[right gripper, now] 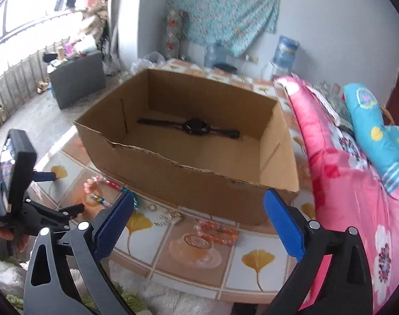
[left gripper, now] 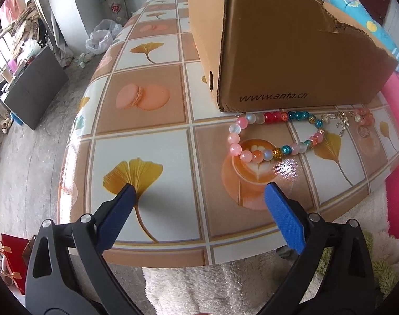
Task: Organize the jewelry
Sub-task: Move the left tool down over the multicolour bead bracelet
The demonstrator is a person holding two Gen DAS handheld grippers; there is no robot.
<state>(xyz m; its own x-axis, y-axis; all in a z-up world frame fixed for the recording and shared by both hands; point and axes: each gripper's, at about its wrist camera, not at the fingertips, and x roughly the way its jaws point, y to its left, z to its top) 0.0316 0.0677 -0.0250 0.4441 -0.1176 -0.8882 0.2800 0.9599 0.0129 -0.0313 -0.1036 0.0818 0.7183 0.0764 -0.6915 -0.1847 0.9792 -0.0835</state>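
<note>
Black watch (right gripper: pixel 195 126) inside cardboard box (right gripper: pixel 199 183)

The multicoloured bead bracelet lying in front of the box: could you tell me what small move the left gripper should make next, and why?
Probably ease the left gripper forward and to the right, over the bead bracelet. Its jaws stand open and empty above bare tablecloth, short of the bracelet, which lies loose on the table against the cardboard box. The box already holds a black watch, so the bracelet seems next.
</note>
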